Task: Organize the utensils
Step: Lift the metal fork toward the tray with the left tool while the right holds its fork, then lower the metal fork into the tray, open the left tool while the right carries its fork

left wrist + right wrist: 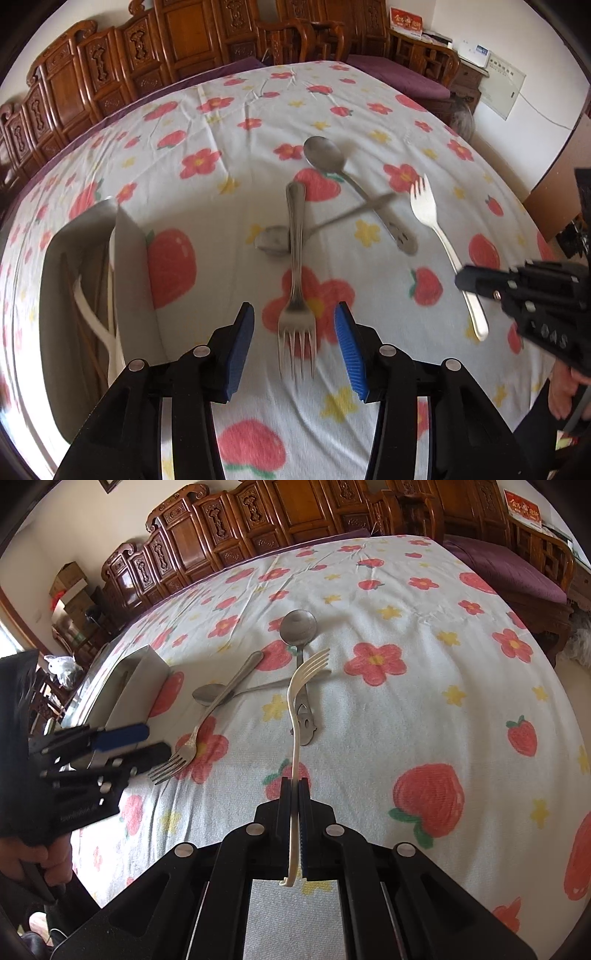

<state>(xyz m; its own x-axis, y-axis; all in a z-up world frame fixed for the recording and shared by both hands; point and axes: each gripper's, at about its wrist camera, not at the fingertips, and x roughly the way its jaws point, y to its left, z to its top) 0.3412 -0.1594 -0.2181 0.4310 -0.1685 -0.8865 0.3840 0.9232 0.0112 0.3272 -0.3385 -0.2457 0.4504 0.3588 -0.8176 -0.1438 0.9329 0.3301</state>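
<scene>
A flowered cloth (369, 110) covers the surface. At its left edge stands a grey box (133, 258) holding a white utensil and thin brown sticks – too blurred to count. The left gripper (294, 328) hangs with its jaws apart on either side of a metal fork's (296, 295) tines, pads not touching it. The right gripper (294, 790) is clamped on the handle of a white plastic fork (303, 679), raised above the cloth. Counted – two forks, and two metal spoons: a large spoon (325, 155) crossed by a small spoon (273, 240), whose bowl lies under the metal fork.
</scene>
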